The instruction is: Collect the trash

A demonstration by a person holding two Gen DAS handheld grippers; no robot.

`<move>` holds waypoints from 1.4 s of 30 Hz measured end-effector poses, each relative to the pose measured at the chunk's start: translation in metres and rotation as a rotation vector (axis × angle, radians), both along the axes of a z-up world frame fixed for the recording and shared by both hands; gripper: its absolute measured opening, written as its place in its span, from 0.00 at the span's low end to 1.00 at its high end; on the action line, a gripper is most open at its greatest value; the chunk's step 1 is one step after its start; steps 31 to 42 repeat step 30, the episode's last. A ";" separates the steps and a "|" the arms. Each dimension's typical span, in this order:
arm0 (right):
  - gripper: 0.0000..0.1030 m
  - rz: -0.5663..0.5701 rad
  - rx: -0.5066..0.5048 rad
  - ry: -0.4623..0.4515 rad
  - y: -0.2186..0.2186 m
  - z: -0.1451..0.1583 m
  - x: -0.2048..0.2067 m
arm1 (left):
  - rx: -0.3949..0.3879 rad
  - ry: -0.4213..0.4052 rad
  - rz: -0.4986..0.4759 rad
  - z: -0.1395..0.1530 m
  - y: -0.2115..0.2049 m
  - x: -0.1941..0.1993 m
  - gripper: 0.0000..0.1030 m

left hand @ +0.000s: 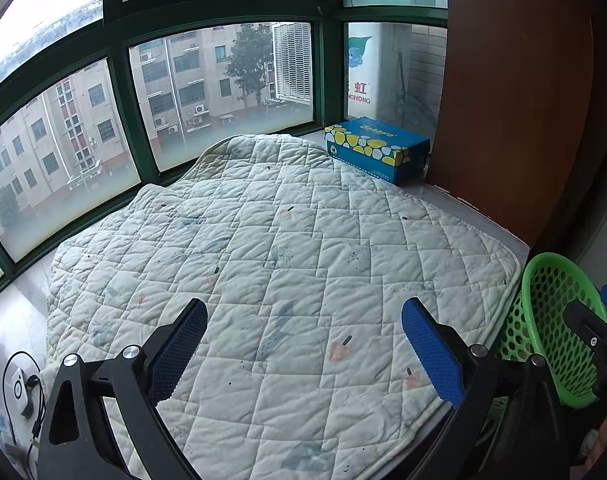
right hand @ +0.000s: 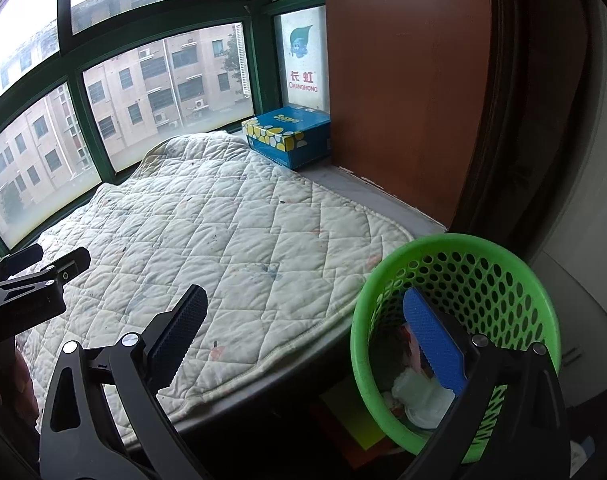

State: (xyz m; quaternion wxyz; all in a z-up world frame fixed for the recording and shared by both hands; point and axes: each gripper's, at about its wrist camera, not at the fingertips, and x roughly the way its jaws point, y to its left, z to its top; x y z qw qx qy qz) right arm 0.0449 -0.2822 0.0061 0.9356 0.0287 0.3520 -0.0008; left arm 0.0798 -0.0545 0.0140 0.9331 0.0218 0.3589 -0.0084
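Observation:
A green perforated basket (right hand: pixel 503 280) stands off the right edge of the quilted mat (right hand: pixel 223 220); it also shows in the left wrist view (left hand: pixel 555 320). White crumpled trash (right hand: pixel 419 396) lies inside it. My right gripper (right hand: pixel 307 344) is open and empty, its right finger (right hand: pixel 435 352) over the basket's mouth and its left finger over the mat. My left gripper (left hand: pixel 303 356) is open and empty above the near part of the mat (left hand: pixel 283 240); it shows at the left of the right wrist view (right hand: pixel 43 272).
A blue and yellow tissue box (left hand: pixel 377 148) sits at the far right corner by the window (left hand: pixel 223 80); it shows in the right wrist view (right hand: pixel 287 136). A brown cabinet panel (right hand: pixel 403 80) rises on the right. A white charger with a cable (left hand: pixel 21 390) lies at the left.

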 end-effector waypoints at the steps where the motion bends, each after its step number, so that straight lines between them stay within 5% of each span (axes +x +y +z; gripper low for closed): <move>1: 0.94 -0.001 -0.002 0.000 0.000 0.000 0.000 | 0.002 0.001 0.001 0.000 -0.001 -0.001 0.92; 42: 0.95 0.010 0.007 0.012 0.008 -0.003 -0.002 | 0.017 0.006 0.013 -0.002 -0.005 -0.005 0.92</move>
